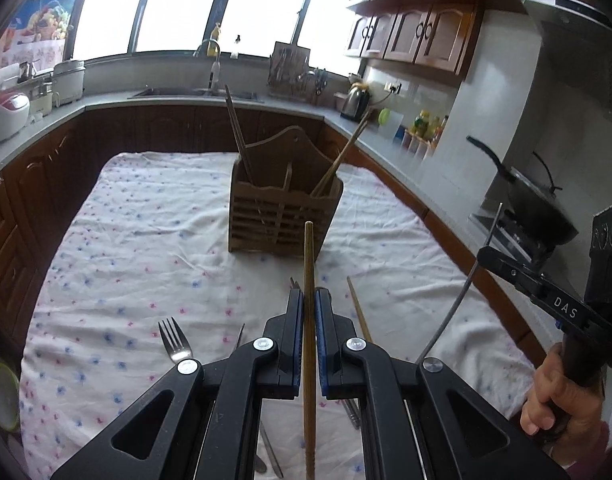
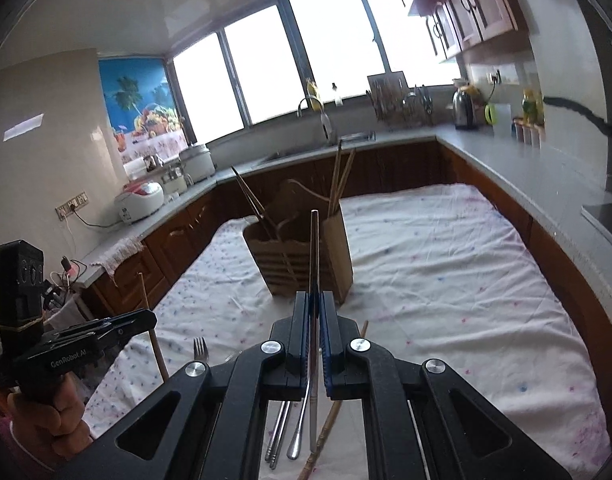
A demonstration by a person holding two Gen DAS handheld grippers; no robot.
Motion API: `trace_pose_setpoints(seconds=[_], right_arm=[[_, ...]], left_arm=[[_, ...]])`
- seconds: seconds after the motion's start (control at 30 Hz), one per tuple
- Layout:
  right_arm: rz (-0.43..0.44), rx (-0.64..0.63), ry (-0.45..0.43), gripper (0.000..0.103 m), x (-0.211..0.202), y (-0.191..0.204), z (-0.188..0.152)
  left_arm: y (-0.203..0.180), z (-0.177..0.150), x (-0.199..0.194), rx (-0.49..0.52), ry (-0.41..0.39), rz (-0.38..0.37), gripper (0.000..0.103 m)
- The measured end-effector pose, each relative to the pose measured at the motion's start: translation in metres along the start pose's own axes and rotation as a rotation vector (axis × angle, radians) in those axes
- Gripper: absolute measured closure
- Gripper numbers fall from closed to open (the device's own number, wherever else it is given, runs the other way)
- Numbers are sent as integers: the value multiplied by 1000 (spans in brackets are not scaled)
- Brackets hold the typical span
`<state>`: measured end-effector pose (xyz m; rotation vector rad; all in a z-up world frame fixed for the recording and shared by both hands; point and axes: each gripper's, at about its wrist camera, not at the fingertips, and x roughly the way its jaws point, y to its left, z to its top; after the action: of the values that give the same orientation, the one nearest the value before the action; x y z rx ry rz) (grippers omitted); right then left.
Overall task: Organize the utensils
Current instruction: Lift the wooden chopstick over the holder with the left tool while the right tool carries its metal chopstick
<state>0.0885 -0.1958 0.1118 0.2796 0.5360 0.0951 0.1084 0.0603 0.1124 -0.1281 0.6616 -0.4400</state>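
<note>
A wooden utensil caddy [image 1: 283, 196] stands in the middle of the flowered tablecloth, with chopsticks in its left and right compartments; it also shows in the right wrist view [image 2: 301, 256]. My left gripper [image 1: 310, 300] is shut on a wooden chopstick [image 1: 309, 256] that points toward the caddy from above the cloth. My right gripper [image 2: 314, 300] is shut on a thin metal utensil [image 2: 314, 248] that points at the caddy. A fork [image 1: 173, 340], a loose wooden chopstick [image 1: 358, 308] and several metal utensils [image 2: 289, 428] lie on the cloth near me.
The table with the white flowered cloth [image 1: 145, 232] is ringed by grey counters and dark wood cabinets. A sink [image 1: 197, 92], a kettle [image 1: 356, 102], rice cookers [image 1: 5, 114] and a wok on the stove [image 1: 542, 208] stand on the counters.
</note>
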Motion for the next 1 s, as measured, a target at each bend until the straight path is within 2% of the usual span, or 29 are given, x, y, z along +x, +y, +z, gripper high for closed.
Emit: trace_pose_setpoints(seconds=[0.43, 1.0], right_arm=[[25, -1, -48, 98, -13, 2, 0], [53, 10, -84, 98, 2, -1, 19]], left_arm=[[3, 0, -27, -10, -70, 2, 99], [17, 25, -18, -33, -125, 7, 99]])
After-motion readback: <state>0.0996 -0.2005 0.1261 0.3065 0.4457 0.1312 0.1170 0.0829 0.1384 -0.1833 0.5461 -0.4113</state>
